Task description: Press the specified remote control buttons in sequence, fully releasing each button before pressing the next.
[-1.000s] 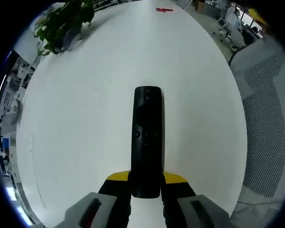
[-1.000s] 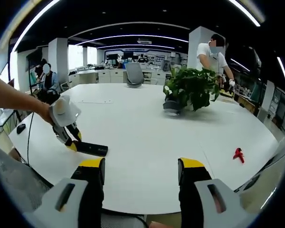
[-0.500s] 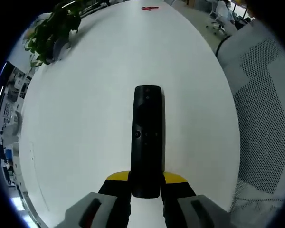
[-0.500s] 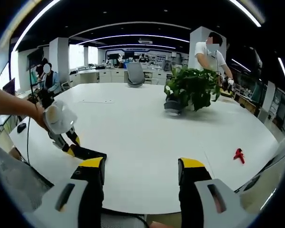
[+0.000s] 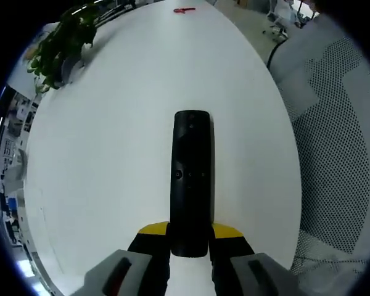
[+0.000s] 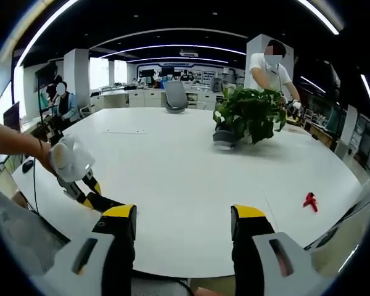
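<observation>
No text, label or number can be read; the marks on the remote (image 5: 192,179) are too small.

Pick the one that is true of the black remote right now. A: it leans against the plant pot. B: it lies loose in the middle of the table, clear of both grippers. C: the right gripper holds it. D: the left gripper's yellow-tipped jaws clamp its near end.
D: in the left gripper view the remote runs forward from the left gripper, whose jaws close on its near end.

Broad bare table (image 6: 172,179) — obstacles: potted plant (image 6: 246,120), red object (image 6: 309,201).
</observation>
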Demonstrator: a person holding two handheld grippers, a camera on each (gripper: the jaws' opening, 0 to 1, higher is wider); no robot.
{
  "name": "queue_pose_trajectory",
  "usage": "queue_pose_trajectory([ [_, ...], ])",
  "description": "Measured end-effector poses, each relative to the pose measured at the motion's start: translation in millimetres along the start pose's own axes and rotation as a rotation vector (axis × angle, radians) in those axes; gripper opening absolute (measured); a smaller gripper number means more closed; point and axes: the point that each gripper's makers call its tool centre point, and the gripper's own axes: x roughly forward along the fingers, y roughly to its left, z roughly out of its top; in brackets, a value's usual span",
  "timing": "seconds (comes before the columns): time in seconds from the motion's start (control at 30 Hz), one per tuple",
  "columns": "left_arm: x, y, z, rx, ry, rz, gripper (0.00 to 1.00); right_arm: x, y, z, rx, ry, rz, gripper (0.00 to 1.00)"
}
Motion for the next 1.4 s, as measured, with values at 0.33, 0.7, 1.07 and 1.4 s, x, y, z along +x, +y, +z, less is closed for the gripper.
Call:
queue_pose_trajectory([
  [0.33,-2.4,-21.5,-0.9,-0.008,-0.025,-0.007,0.24,-0.5,0.9,0.1,-0.003,0.000,0.004,0.63],
  [0.7,-4.8,-43.6,-0.9,-0.032,-0.033,-0.002,0.24,-0.5,7.6,-0.2,0.012,0.008,0.044,0.53],
  [1.07,-7.1,-58.4,-2.7,-0.120,-0.089,-0.016,0.24,2.5,23.4,9.2,-0.026,0.068,0.157,0.35],
  [1.4,-8.5,-69.8,-2.3,-0.108,-0.103,-0.005,0.24,20.5,53.2,55.1,-0.006,0.088,0.282,0.00],
])
